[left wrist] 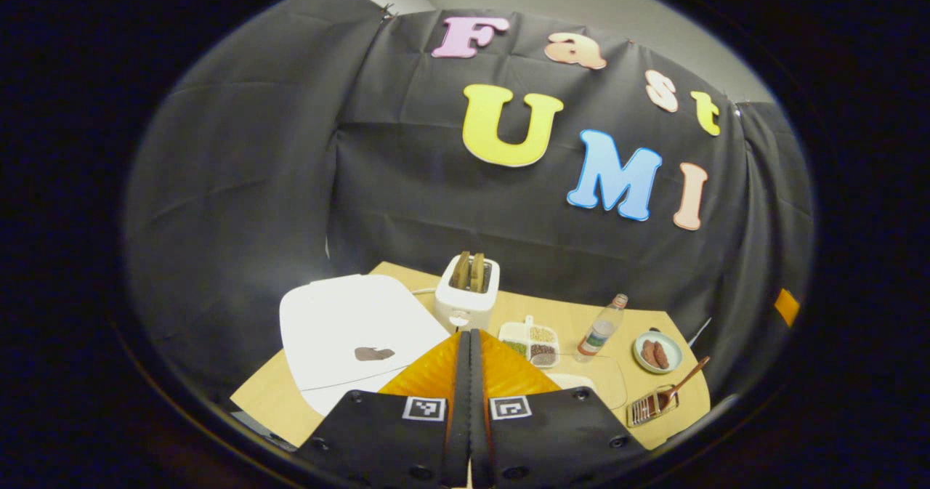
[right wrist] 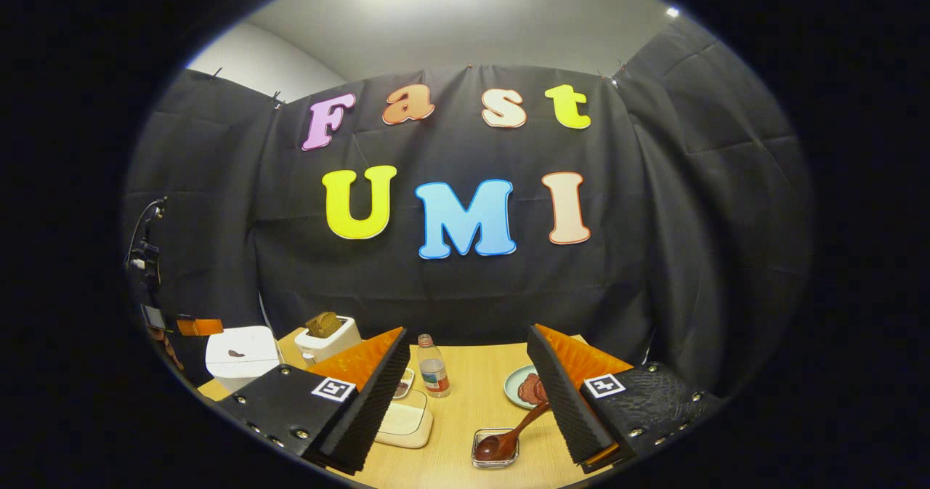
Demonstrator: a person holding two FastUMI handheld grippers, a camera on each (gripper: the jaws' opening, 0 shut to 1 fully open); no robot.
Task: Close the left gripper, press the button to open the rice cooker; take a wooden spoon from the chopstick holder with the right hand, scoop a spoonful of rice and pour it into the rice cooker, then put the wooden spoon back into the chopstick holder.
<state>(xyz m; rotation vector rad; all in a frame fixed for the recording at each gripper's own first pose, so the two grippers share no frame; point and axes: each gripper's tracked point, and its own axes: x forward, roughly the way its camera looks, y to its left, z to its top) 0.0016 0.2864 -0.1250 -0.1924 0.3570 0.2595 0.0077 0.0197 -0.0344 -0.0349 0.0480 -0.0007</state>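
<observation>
Left gripper (left wrist: 468,373): fingers pressed flat together, nothing between them; hung above the table, aimed past the near edge of the rice cooker.
Right gripper (right wrist: 468,394): jaws spread wide, empty; held over the table with the spoon's handle just inside the right finger's line.
Rice cooker (left wrist: 349,336): white, lid down, sat at the table's left side just beside the left gripper; a small dark mark on the lid top. Button itself too small to pick out.
Cooker handling: judged rigid and heavy enough to stay put under a push; smooth lid likely slick, so a square press with the closed tips looked safest.
Wooden spoon (right wrist: 512,434): bowl down in the chopstick holder (right wrist: 495,451), handle leaning up to the right, toward the right finger.
Spoon handling: judged light, stiff, a little smooth; best taken mid-handle, above the holder's rim, with the fingers across the shaft.
Holder handling: small, clear-walled and probably light, so likely to tip or drag if the spoon were pulled sideways rather than lifted out.
Rice tray (left wrist: 534,342): divided dish of grains, behind the left gripper, near the toaster (left wrist: 468,293).
Stage: judged not yet begun; lid shut, spoon untouched.
</observation>
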